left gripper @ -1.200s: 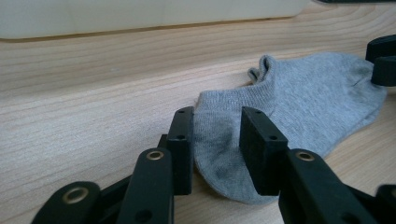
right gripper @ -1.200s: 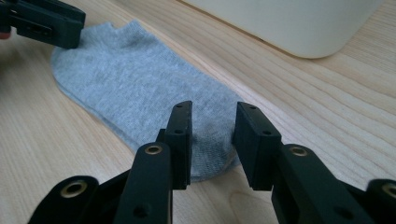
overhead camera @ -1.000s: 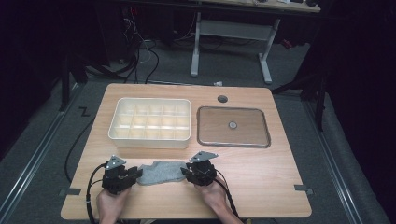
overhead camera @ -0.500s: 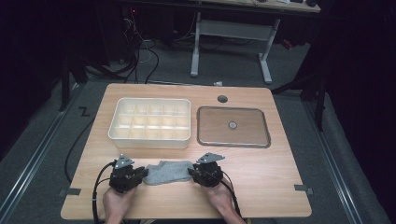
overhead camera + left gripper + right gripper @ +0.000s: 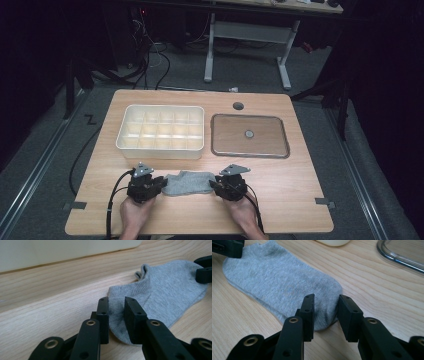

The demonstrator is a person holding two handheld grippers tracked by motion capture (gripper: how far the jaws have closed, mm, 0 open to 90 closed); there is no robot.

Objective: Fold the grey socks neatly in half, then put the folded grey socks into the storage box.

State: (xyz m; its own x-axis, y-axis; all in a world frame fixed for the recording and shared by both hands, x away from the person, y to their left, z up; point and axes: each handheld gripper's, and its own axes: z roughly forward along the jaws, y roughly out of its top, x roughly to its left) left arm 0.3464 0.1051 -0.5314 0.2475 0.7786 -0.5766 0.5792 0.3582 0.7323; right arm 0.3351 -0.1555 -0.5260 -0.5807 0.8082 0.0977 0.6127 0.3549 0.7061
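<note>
A grey ankle sock (image 5: 189,183) lies flat on the wooden table (image 5: 300,185) near its front edge, cuff end to the left, toe to the right. My left gripper (image 5: 161,184) is at the cuff end. In the left gripper view its jaws (image 5: 116,306) stand a little apart, with the sock's edge (image 5: 160,287) flat between them. My right gripper (image 5: 214,184) is at the toe end. In the right gripper view its jaws (image 5: 325,303) are open either side of the toe (image 5: 282,282). The sock looks unpinched at both ends.
A cream tray (image 5: 160,150) divided into several compartments stands behind the sock at the left. A clear shallow tray with a metal rim (image 5: 250,154) lies at the back right. A cable hole (image 5: 238,106) is near the far edge.
The left gripper has moved right, up to the sock's cuff end. The right gripper has shifted slightly right and toward the front edge. The sock now lies straighter between them.
</note>
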